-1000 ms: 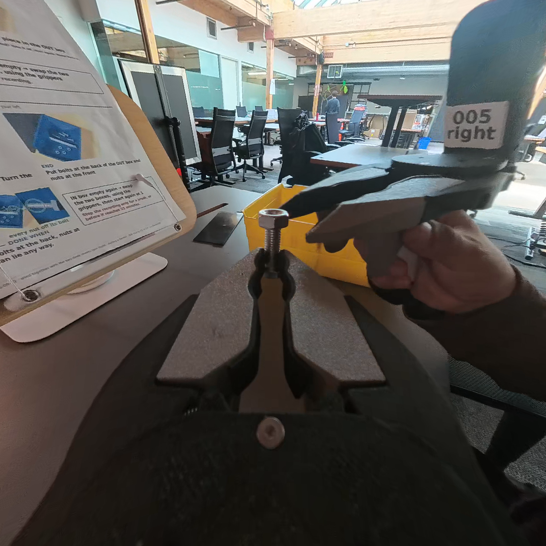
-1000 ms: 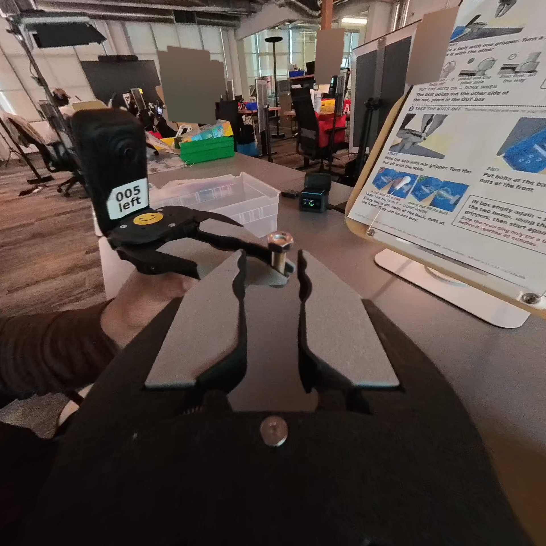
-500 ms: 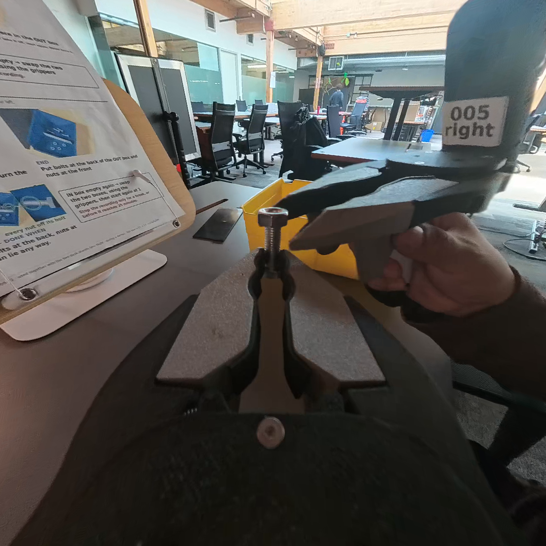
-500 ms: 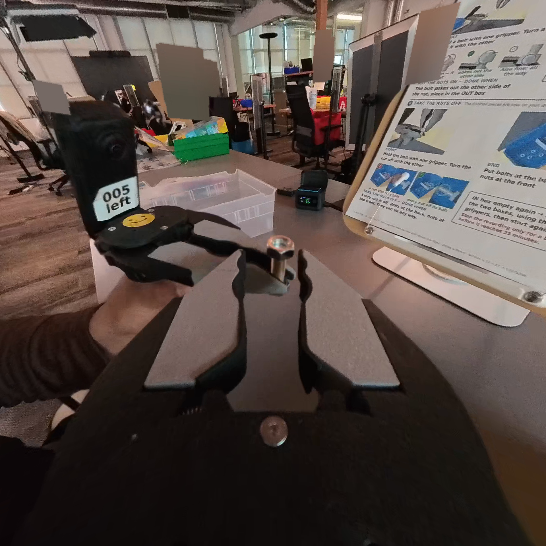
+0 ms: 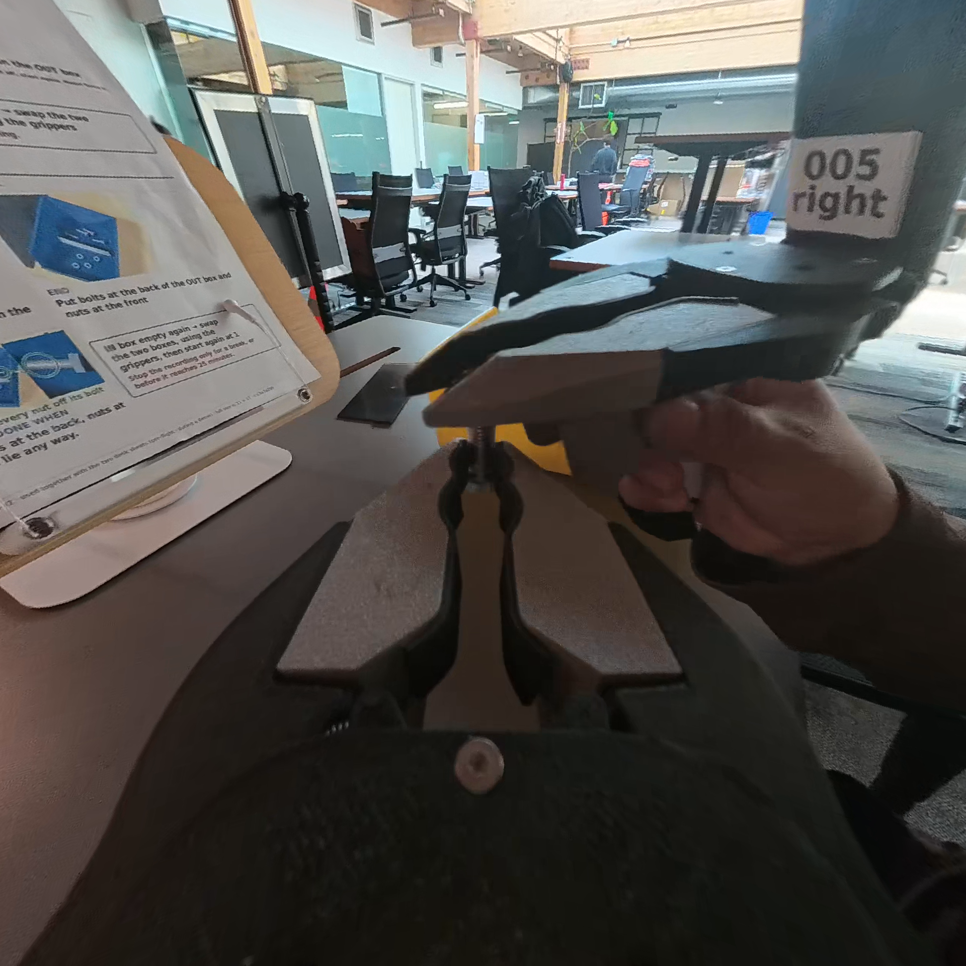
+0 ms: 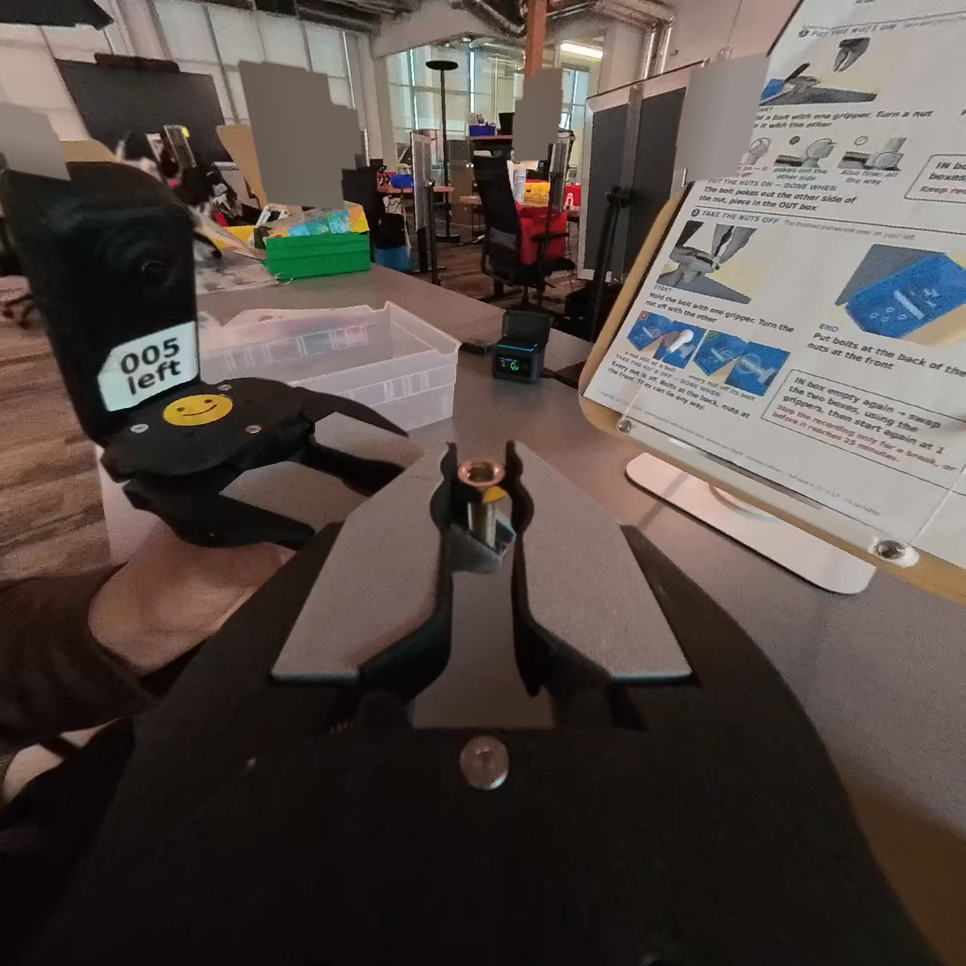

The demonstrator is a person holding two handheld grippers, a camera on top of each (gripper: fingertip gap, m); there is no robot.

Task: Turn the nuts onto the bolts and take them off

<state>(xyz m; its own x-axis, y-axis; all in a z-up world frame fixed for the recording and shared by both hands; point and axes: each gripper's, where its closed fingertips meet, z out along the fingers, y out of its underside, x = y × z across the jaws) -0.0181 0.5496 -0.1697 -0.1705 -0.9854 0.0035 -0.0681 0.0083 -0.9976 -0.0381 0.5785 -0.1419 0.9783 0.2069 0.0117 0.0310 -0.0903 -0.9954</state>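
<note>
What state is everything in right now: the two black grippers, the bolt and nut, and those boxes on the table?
Left black gripper: shut on the silver threaded bolt.
Silver threaded bolt: upright, held by its lower shank.
Brass-tinted hex nut: on the bolt's top, between the right gripper's tips.
Right black gripper: shut on the nut.
Clear plastic box: lidless; contents unclear.
Yellow plastic box: mostly hidden.

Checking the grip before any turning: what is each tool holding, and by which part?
The left tool clamps the bolt by its threaded shank. The right tool closes around the nut on top.
</note>
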